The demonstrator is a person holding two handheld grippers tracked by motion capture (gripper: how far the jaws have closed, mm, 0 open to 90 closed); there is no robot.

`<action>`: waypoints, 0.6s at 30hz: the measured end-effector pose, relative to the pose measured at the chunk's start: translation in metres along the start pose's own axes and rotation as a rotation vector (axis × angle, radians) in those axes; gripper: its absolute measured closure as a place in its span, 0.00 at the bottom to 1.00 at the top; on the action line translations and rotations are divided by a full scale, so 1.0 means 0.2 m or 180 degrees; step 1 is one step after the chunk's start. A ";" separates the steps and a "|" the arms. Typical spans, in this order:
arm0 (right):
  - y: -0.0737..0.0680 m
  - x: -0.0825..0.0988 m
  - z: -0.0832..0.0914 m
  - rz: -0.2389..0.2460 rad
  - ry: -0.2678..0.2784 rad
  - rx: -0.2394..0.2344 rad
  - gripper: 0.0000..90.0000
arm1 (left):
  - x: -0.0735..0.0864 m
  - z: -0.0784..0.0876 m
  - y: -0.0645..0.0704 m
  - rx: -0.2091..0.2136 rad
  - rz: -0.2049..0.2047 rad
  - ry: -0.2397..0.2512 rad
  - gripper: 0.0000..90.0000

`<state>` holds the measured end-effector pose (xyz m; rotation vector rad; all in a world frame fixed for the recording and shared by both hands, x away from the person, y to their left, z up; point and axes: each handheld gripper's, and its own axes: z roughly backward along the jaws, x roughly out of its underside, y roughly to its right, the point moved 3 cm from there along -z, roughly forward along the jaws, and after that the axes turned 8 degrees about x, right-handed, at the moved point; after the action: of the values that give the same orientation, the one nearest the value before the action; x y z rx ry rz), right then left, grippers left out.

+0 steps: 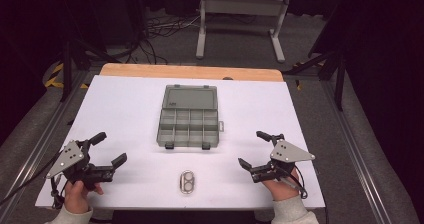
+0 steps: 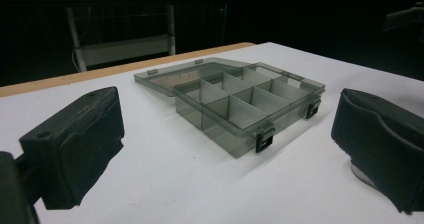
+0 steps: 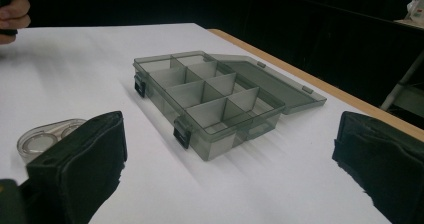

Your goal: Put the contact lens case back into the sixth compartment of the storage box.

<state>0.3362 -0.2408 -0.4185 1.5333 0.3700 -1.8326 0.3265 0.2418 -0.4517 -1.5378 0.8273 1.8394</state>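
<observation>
A smoky grey plastic compartment box (image 1: 189, 125) lies open at the table's middle, lid folded flat toward the far side; its compartments look empty (image 2: 240, 104) (image 3: 210, 96). A small clear two-cell case (image 1: 187, 182) rests near the front edge, also seen behind my right jaw (image 3: 42, 139). My left gripper (image 1: 109, 148) sits at the front left, jaws wide apart with nothing between them. At the front right, my right gripper (image 1: 256, 149) is likewise open and empty. Both point toward the box.
The white table sheet (image 1: 125, 109) covers a wooden top whose far edge (image 1: 190, 72) shows. Beyond stands a white metal frame (image 1: 240, 19) on a dark floor with cables. A rail (image 1: 350, 134) runs along the right side.
</observation>
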 end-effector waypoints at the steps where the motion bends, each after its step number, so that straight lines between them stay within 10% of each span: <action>1: 0.00 0.00 0.00 -0.0011 0.0007 -0.0003 0.01 | 0.00 0.00 0.00 0.0008 0.0009 -0.0002 0.01; 18: -0.02 0.00 -0.02 -0.0014 -0.0075 -0.0087 0.02 | 0.00 0.00 0.01 -0.0003 -0.0018 -0.0049 0.01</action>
<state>0.3370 -0.2357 -0.4202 1.4925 0.3862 -1.8400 0.3259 0.2409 -0.4518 -1.5232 0.8144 1.8453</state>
